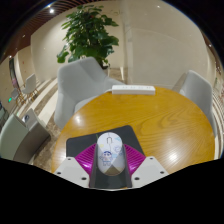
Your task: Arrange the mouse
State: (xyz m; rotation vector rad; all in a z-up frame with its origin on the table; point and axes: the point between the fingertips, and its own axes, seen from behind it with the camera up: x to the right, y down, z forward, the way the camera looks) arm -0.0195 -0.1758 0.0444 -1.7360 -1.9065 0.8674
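**Mouse sits between my fingers, ready to be placed**

The mouse (110, 153) is white and lies on a dark mouse pad (85, 146) at the near side of the round wooden table (150, 118). My gripper (111, 168) is right at it. The mouse is between the two fingers, and I can see a pink pad (89, 159) on each side of its body. The pads look very close to its sides, maybe touching, but I cannot tell if they are really squeezing it. The mouse seems to rest on the dark pad by itself.

I think I am at the grab step, or the let-go step; I cannot say which. If I have to move it, I need a firm, even squeeze on both sides first, then a slow lift. It looks smooth and round, so it could slip.

Beyond the table there are pale chairs (82, 78) and a green plant (88, 35). A flat white thing (133, 90) lies at the far side of the table.
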